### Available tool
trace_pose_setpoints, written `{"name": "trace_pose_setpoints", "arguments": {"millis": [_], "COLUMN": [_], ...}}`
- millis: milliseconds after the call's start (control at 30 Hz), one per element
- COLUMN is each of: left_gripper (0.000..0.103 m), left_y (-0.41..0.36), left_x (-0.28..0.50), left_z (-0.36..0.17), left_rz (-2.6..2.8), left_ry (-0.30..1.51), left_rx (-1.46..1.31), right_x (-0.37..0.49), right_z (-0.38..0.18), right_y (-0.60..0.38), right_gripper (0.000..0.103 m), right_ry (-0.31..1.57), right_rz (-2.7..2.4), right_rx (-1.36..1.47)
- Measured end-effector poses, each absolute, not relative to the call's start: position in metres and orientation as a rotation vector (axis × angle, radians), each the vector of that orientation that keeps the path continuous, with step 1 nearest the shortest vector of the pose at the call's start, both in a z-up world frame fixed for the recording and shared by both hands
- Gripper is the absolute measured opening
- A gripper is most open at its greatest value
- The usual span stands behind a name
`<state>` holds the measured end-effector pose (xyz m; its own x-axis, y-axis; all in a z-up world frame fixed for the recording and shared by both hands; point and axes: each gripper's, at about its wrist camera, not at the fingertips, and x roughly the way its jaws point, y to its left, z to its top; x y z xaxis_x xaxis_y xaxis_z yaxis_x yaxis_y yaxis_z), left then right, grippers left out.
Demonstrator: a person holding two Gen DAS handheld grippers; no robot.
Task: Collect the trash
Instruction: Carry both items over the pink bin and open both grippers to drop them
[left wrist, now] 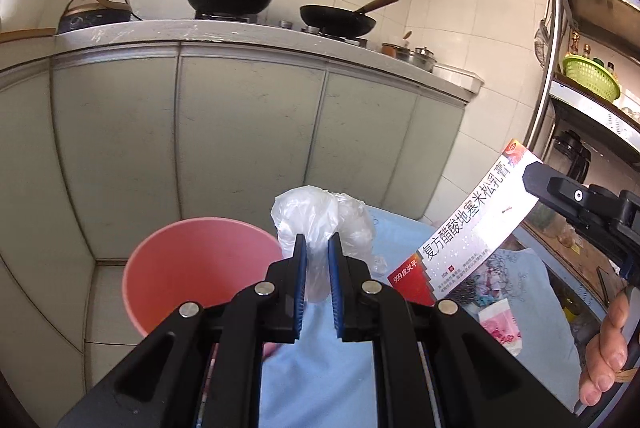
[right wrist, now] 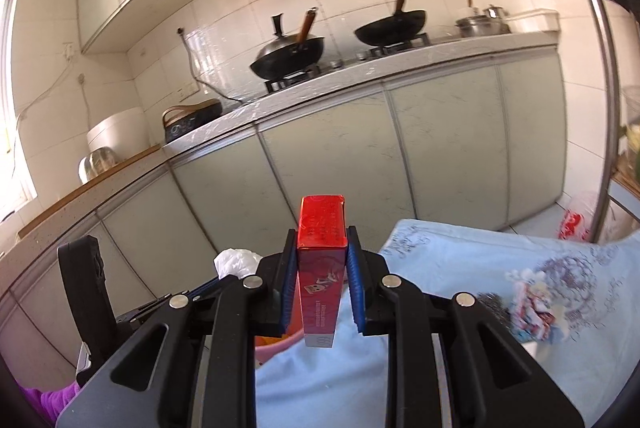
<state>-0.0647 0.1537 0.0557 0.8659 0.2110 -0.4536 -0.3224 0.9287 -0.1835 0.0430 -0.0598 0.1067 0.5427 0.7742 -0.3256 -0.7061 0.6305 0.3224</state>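
Left wrist view shows the left claw (left wrist: pixel 318 248) pinching a crumpled clear plastic bag (left wrist: pixel 320 224) between its blue pads; the bag sticks out above the fingertips. Just to the left of the claw stands a pink bin (left wrist: pixel 192 268), open at the top, beside the blue cloth (left wrist: pixel 320 380) that covers the surface. On the right side, the right claw (left wrist: pixel 532 183) grips a long medicine box (left wrist: pixel 472 232), white and red with printed characters, held tilted above the cloth. A small pink-and-white wrapper (left wrist: pixel 500 326) lies on the cloth below the box, near the right edge.

Right wrist view shows the right claw (right wrist: pixel 320 260) pressed on the same medicine box (right wrist: pixel 322 260), whose red end points away from the camera. The plastic bag (right wrist: pixel 236 262) is visible to the left, in the left claw (right wrist: pixel 224 278). A part of the pink bin (right wrist: pixel 276 346) appears under the claw, at the near edge of the blue cloth (right wrist: pixel 440 268). Far behind, two black woks (right wrist: pixel 288 53) sit on the stove.
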Motion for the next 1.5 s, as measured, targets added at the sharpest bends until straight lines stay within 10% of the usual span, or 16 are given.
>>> {"name": "trace_pose_setpoints", "arguments": {"millis": [1233,1500], "left_gripper": [0.013,0.034], "left_y": [0.263,0.264], "left_x": [-0.07,-0.067], "left_z": [-0.045,-0.048], "left_rz": [0.555,0.54], "left_ry": [0.652,0.659], "left_rx": [-0.273,-0.297], "right_x": [0.055,0.061], "right_z": [0.014,0.002], "right_y": [0.123,0.128], "right_gripper": [0.023,0.024], "right_ry": [0.671,0.748], "right_rz": [0.976,0.982], "right_rx": [-0.112,-0.124]}}
